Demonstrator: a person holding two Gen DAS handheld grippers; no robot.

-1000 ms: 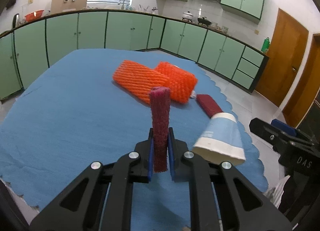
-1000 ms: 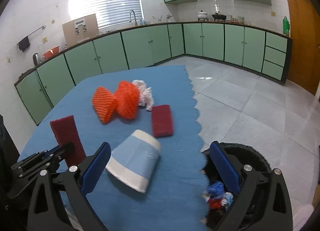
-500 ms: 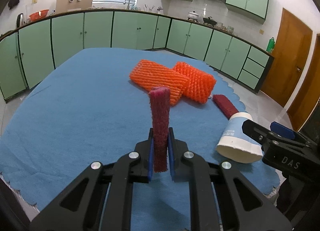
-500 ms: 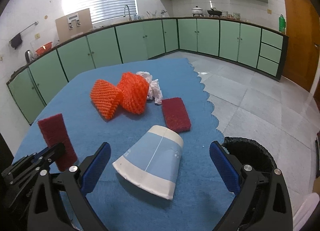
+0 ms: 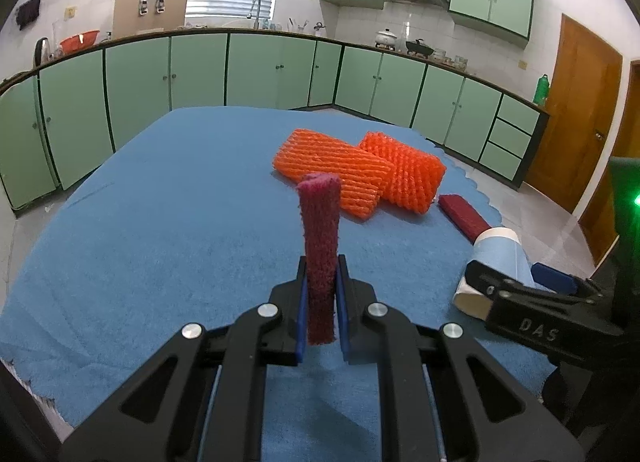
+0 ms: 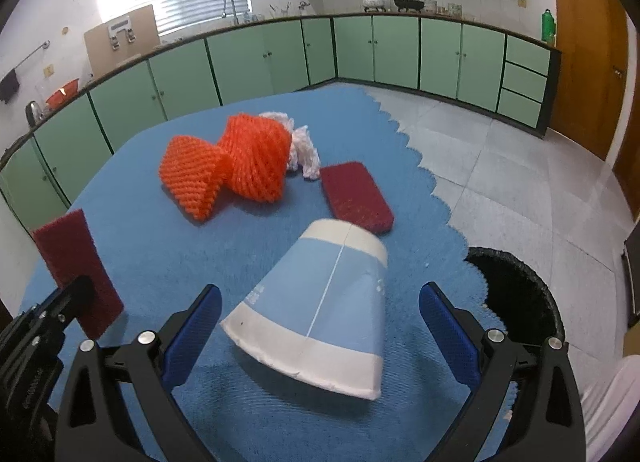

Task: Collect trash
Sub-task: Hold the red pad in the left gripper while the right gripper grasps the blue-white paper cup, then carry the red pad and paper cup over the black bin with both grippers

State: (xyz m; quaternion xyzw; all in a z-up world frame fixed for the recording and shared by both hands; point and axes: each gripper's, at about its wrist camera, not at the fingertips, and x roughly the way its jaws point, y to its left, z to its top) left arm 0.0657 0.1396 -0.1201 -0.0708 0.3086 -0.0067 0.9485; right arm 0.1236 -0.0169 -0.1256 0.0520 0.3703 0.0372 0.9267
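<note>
My left gripper (image 5: pixel 319 282) is shut on a dark red scouring pad (image 5: pixel 320 246), held upright above the blue cloth; the pad also shows in the right wrist view (image 6: pixel 76 262). My right gripper (image 6: pixel 320 314) is open, its blue pads on either side of a blue and white paper cup (image 6: pixel 320 310) lying on its side; the cup also shows in the left wrist view (image 5: pixel 496 258). Two orange foam nets (image 6: pixel 236 166), a crumpled white tissue (image 6: pixel 304 146) and a second red pad (image 6: pixel 356 198) lie beyond.
The table is covered by a blue cloth (image 5: pixel 160 230) with a scalloped edge. A black-lined trash bin (image 6: pixel 516 302) stands on the floor just right of the table. Green cabinets (image 5: pixel 240 74) line the walls.
My right gripper has moved forward and down over the table so its open pads now flank the paper cup. The left gripper still holds the red pad, shifted slightly.
</note>
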